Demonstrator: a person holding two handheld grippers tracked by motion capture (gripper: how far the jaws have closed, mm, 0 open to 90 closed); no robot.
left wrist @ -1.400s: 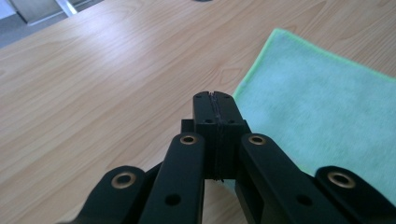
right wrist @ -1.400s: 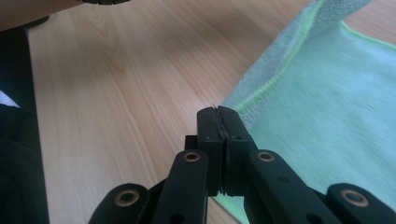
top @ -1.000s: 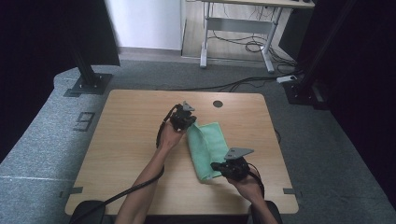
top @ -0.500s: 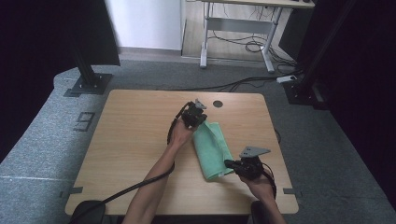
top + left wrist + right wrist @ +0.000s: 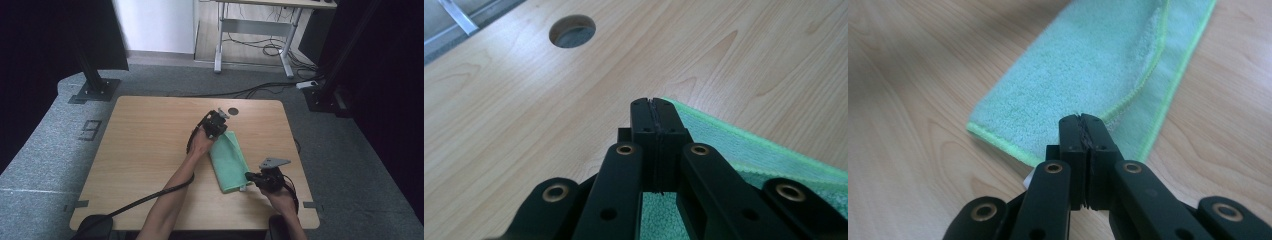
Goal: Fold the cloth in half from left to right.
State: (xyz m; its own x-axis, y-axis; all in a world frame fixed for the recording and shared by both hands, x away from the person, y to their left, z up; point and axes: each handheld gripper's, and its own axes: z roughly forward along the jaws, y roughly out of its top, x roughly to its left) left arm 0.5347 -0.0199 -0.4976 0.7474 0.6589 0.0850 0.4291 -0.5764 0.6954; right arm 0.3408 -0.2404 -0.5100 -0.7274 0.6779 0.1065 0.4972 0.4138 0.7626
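Since a second ago both my hands have slid toward the right side of the table (image 5: 150,150), and the green cloth (image 5: 229,161) has gone with them; it also looks narrower now, a folded strip rather than the broader patch it was.

The table is pale wood, with a round cable hole (image 5: 233,111) near its far edge. The cloth lies flat on it, right of centre, running from just short of that hole back toward me.

My left tongs (image 5: 218,123) sit at the far end of the strip. In the left gripper view the jaws are pressed tight together, with the cloth's bright green hem (image 5: 744,137) coming out from just behind the tips (image 5: 654,107); I cannot tell whether a corner is caught between them.

My right tongs (image 5: 250,176) are at the near right corner. In the right gripper view their jaws are also squeezed together, the tips (image 5: 1081,122) right over the folded edge (image 5: 1143,85) of the cloth, and again I cannot make out whether they pinch any of it.
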